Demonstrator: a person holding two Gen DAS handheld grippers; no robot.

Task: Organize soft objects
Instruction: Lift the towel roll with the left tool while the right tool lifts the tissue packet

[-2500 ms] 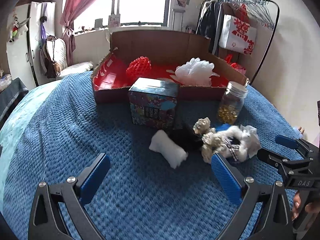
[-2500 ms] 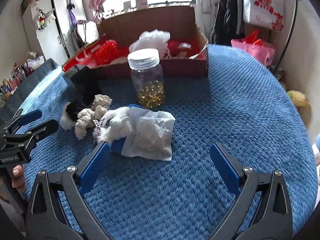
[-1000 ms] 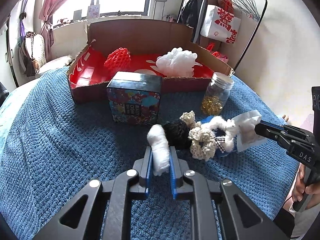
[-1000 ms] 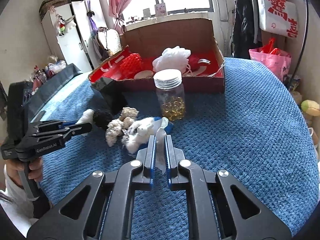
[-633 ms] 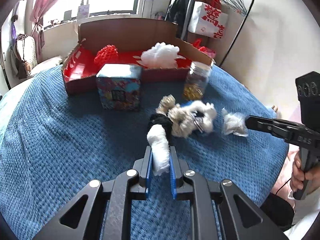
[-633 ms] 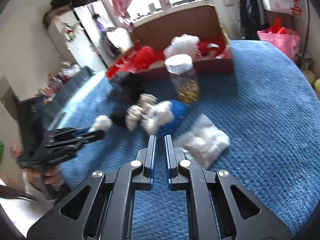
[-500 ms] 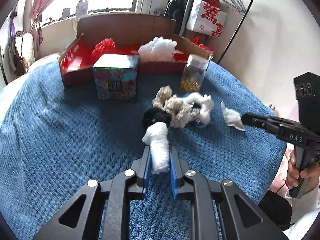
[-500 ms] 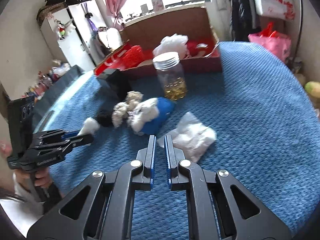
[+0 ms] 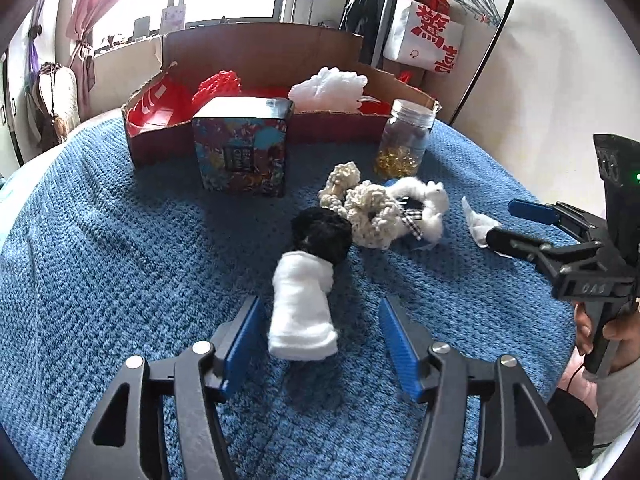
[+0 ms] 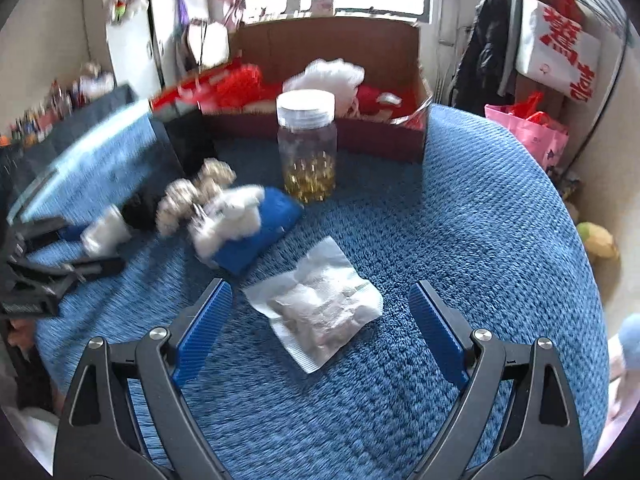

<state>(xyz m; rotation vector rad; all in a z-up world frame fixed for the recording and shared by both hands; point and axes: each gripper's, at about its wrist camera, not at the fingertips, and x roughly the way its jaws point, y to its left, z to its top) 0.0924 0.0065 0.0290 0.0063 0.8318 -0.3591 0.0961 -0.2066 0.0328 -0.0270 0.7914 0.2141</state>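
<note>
- Our left gripper [image 9: 320, 340] jaws are opening; white roll [image 9: 303, 312] lies loose between them, untouched, long axis toward 12.
- Right gripper [image 10: 320, 320] jaws are opening too, packet [image 10: 316, 308] flat between, free.
- Cardboard box [image 9: 260, 52] at 12; left hand is nearer.

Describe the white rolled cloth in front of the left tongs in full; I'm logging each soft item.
The white rolled cloth is a soft, fuzzy, towel-like bundle, roughly cylindrical. It lies on the blue knitted blanket, lengthwise away from the camera. Its far end touches a black fluffy ball. Its near end sits between the blue pads of the left tongs, whose jaws are opening; neither pad presses on it now. The right wrist view shows it only as a blur.
</note>
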